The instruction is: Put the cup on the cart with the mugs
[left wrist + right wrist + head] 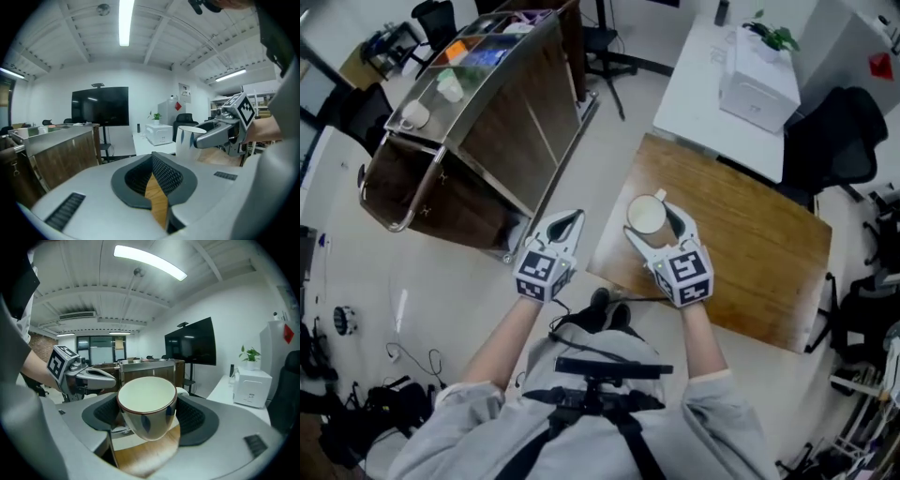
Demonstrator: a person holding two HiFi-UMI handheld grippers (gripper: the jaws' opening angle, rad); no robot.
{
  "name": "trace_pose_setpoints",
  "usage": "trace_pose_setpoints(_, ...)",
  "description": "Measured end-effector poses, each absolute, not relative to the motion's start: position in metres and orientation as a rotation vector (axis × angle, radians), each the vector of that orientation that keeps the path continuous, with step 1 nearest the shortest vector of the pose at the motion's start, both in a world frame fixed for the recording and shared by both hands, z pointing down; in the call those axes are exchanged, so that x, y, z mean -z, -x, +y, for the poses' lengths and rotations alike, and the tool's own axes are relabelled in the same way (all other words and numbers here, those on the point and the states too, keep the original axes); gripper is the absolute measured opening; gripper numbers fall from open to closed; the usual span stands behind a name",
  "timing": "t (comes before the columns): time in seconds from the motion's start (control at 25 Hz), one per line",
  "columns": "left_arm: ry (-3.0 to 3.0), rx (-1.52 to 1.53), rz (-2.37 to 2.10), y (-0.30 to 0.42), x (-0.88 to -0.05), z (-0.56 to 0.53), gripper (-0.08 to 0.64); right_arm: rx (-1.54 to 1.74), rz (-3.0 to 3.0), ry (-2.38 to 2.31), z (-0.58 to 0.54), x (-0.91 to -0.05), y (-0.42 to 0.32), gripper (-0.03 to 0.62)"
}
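Observation:
A cream cup [646, 216] with a dark rim sits between the pads of my right gripper [656, 221], which is shut on it above the near left corner of the wooden table [750, 248]. In the right gripper view the cup [146, 408] fills the gap between the jaws of that gripper [147, 414], with table wood below it. My left gripper [570, 221] hangs beside it over the floor, fingertips together and nothing held; in its own view [152, 161] the tips meet. The cart [502, 122] stands up left, with two mugs [416, 114] on its top.
A white desk [698, 98] with a white box [757, 80] and a small plant [773, 37] stands behind the wooden table. A black office chair [834, 141] is at the right. Cables [403, 361] lie on the floor at the left.

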State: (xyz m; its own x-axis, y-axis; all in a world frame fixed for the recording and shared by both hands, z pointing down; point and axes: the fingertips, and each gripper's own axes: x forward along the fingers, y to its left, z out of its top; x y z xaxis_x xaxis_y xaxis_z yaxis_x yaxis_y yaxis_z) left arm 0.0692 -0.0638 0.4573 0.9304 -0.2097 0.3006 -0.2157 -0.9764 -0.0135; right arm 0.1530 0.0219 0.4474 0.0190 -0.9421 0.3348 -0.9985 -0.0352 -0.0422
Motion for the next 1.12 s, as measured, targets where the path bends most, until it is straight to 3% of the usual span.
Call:
trace_pose_setpoints(0.64, -2.975, -0.398, -0.773, 0.052, -0.426, -0.155, 0.005, -0.309, -2.35, -1.686, -0.1, -0.415, -0.044, 0.383)
trace_pose_setpoints(1.12, -2.92, -0.323, -0.88, 0.128, -0.378, -0.301, 0.005, -0.225, -2.425, -1.513, -0.27, -0.376, 0.04, 0.383)
